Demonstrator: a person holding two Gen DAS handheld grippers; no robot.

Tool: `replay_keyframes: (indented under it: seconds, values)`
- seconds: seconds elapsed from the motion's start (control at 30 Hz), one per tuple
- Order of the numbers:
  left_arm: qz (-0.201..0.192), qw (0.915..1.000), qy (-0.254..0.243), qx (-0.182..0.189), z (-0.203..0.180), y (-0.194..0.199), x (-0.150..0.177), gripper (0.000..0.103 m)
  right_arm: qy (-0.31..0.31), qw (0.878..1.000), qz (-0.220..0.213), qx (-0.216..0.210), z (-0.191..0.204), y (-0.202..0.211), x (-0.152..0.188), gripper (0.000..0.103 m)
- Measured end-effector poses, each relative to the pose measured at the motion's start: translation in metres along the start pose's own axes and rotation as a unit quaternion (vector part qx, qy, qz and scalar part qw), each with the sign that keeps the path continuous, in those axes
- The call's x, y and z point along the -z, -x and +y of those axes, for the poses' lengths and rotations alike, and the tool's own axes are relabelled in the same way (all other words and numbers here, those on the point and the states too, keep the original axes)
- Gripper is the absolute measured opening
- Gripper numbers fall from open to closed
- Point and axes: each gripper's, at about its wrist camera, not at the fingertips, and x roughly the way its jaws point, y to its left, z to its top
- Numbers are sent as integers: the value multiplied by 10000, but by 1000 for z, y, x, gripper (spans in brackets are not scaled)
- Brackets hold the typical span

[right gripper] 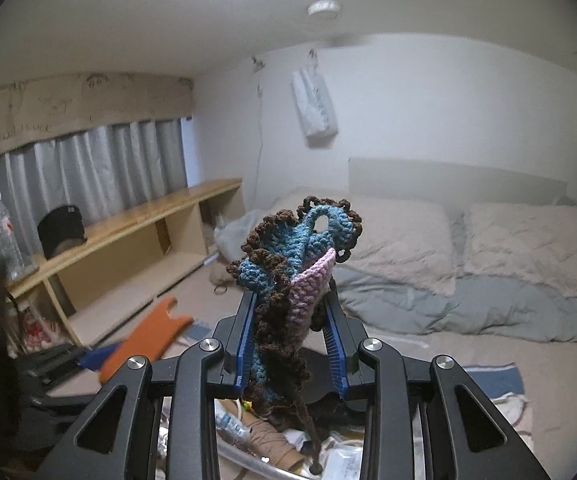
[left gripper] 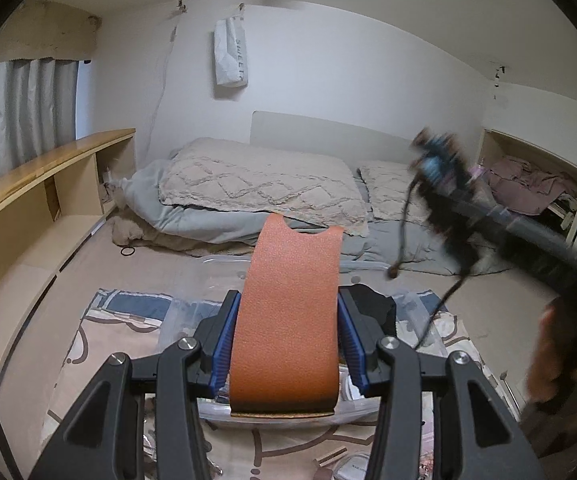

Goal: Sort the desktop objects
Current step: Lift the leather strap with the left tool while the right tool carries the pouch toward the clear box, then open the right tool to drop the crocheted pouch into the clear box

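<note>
Orange leather-look case (left gripper: 288,312), notched at its far end, stands up between the pads of the left gripper (left gripper: 288,340), which is clamped on its two long edges; most of it sticks out ahead of the jaws. Below the gripper: a patterned mat (left gripper: 100,344) and a clear plastic bin (left gripper: 216,412). Off to the right, blurred, the right gripper (left gripper: 436,160) carries a crochet piece. Risk: the grip is on thin edges only, so a quick swing could let the case pivot or slide out short of the bin.

Right wrist view: the right gripper (right gripper: 292,332) is closed on the crochet piece (right gripper: 288,280) of brown, blue and pink yarn, bunched between the pads. A brown yarn tail (right gripper: 308,428) dangles beneath, towards clutter in the bin (right gripper: 248,468). To the left, low, the orange case (right gripper: 144,340). Risk: the tail could snag on the clutter, or the soft yarn could sag out.
</note>
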Motion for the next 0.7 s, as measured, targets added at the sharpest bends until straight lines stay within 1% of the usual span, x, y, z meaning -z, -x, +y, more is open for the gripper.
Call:
replay_keyframes:
  seconds: [0.07,0.17,0.23,0.33,0.43,0.5,0.7]
  values:
    - [2,10000,56,-18,4,-1,0,47,109,9998,166,-20,3,-20,14,32]
    - [25,9999,146,-36,10,-2,0,47,405,9987,299,-25,10,-40,35,32]
    - [33,9998,161,-58,13,-2,0,47,504,9971,574,-72,13,-55,49,32]
    - [54,9998,182,-73,15,-3,0,47,548,9927,1034,-287,14,-73,66,32]
    - [95,9996,256,-3,18,-4,-1,47,630,9845,1532,-570,13,-85,79,32]
    - [107,9995,308,38,20,-4,-1,47,591,9763,1938,-759,8,-94,84,32]
    - [113,9994,326,36,19,-4,-2,47,361,9550,2776,-982,0,-116,98,32]
